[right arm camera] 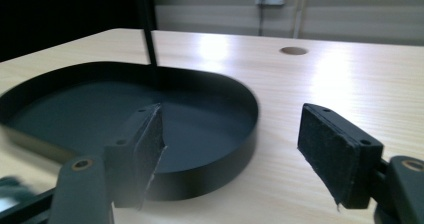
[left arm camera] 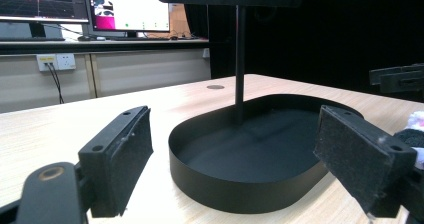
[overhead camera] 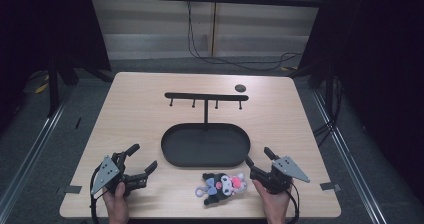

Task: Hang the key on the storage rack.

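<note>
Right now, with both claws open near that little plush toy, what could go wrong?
The plush toy lies close to the table's near edge, so a clumsy nudge might push it off.

The right claw sits beside the black tray; a sideways swing may bump its rim.

The toy's small pink ring looks hard to pinch and might slip.

Surface: we see a light wooden table [overhead camera: 150, 109], square with rounded corners.
Centre: we find a black oval tray [overhead camera: 172, 154] bearing a hook stand [overhead camera: 205, 98].
Near edge: just in front of the tray, our plush toy [overhead camera: 222, 185] lies flat.
Far side: beyond the tray we spot a small dark round hole [overhead camera: 240, 88].
</note>
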`<state>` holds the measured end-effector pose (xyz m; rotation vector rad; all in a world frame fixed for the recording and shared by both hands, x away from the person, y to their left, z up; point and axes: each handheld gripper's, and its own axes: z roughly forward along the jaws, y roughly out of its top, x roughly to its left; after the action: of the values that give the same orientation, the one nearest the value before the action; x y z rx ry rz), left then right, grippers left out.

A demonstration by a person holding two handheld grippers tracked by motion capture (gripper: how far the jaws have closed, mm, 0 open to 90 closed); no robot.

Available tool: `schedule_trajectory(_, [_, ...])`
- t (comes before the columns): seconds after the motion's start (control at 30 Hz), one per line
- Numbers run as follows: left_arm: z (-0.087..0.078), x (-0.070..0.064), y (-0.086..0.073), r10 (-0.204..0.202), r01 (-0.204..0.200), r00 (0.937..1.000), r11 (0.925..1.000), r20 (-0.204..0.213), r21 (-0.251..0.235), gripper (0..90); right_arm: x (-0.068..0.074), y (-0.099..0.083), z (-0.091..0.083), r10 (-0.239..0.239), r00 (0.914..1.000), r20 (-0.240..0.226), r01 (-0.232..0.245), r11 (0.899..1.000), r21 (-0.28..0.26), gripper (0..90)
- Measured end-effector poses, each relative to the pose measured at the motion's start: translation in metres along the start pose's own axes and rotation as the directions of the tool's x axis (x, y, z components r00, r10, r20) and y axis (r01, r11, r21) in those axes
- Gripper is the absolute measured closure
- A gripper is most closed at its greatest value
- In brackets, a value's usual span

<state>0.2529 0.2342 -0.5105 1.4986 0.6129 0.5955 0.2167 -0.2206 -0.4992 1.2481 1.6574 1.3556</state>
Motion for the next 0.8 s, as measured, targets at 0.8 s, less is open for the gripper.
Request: schedule_trajectory(0.8, [0.000, 0.000, 0.000, -0.002, 0.002, 1.0000, 1.0000, 0.000, -0.002, 15.3, 0.020, 0.045, 0.009, -0.079, 0.9705, -0.228, 0.143, 0.949, 0.280, 32.1])
